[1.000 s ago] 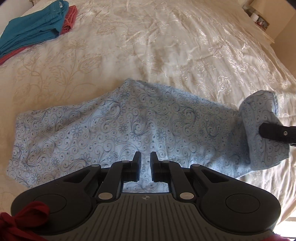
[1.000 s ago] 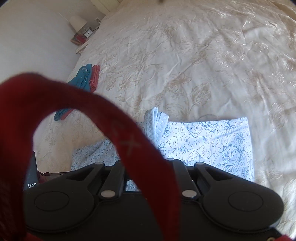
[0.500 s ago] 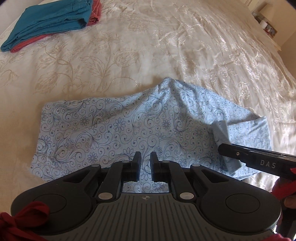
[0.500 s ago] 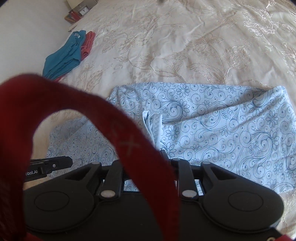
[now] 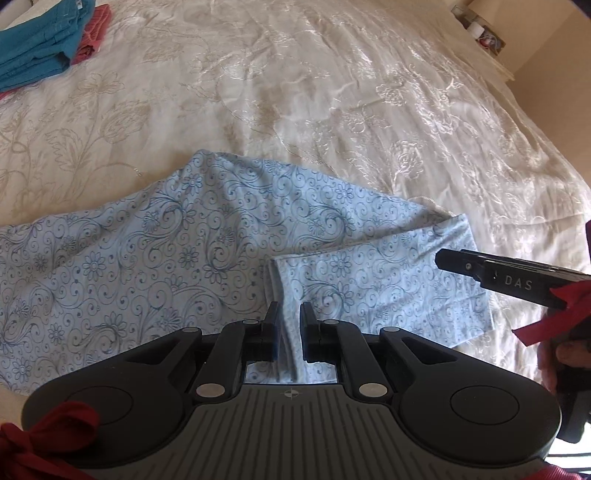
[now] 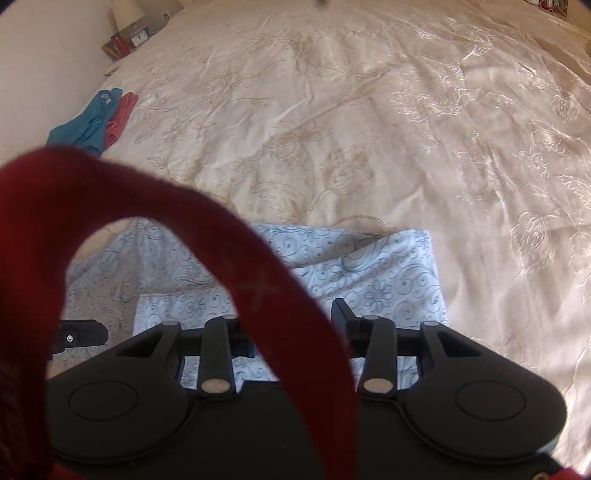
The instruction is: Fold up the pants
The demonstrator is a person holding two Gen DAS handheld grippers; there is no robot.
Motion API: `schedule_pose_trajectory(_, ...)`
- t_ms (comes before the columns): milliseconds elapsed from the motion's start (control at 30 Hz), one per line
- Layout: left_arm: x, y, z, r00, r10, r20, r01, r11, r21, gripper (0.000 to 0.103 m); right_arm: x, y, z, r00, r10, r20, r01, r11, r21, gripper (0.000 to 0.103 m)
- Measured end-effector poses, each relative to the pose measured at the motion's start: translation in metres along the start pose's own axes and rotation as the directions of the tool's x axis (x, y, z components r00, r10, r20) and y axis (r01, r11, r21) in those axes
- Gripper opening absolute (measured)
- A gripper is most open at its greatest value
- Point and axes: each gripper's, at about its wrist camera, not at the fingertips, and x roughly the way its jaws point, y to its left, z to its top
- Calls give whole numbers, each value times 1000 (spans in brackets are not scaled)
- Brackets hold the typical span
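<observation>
Pants [image 5: 155, 258]: spread flat on a cream bedspread [image 5: 332, 103], lying straight ahead of both tongs and running off to the left in the left wrist view.

Folded end: one end is doubled back over the rest, its edge showing as a pale stack of layers just ahead of the left fingertips; the folded flap [image 5: 373, 288] lies between the two tools.

Left gripper [image 5: 287, 334]: low over the near edge of the pants, fingers a narrow gap apart with pale blue cloth showing between them; whether they pinch that cloth cannot be told.

Right gripper [image 6: 291, 332]: hovering over the folded end, jaws spread wide, nothing held; in the left wrist view its black tip marked DAS reaches in from the right, just over the flap's far corner.

Look of the cloth: light blue cotton printed with dark blue swirls and small flowers, mostly smooth, with soft ridges near the middle.

Obstruction: a red strap [image 6: 207, 236] loops across the right wrist lens, hiding that tool's left finger and much of the pants.

Surroundings: a folded teal garment [image 5: 37, 48] stacked on a coral one [image 5: 92, 33] sits well apart at the far left of the bed; a lamp [image 6: 127, 13] and a small clock [image 6: 139, 36] stand on a bedside table beyond.
</observation>
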Motion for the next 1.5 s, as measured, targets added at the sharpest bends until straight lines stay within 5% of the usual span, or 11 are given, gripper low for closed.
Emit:
schedule_pose_trajectory(100,14,-13,-1,1000,-1,-23,2,1000,20,11,11,-14,7,1000,12,-26,-13,1000,-28,50)
schedule_pose_trajectory(300,38,-18,1,997,61,-57,-61,998,-4,11,40,-48,22,992,-114,-45,114,993,-5,43)
schedule_pose_trajectory(533,38,-15,0,994,95,-54,-97,995,-37,11,19,-44,18,996,-85,-11,84,992,-96,43)
schedule_pose_trajectory(667,35,-12,-6,993,104,-52,-107,992,-60,11,5,-48,1,999,-38,-21,36,996,-77,43)
schedule_pose_trajectory(900,28,-7,-16,995,89,-42,-93,991,-97,11,8,-80,-17,992,-101,-78,104,994,38,43)
schedule_pose_trajectory(1133,15,-9,-19,994,108,-3,-108,990,-94,11,-18,-70,2,998,-61,29,61,998,-5,44)
schedule_pose_trajectory(1500,-30,64,-35,967,228,116,-188,940,-284,12,-11,-3,17,999,47,4,-47,993,-113,45)
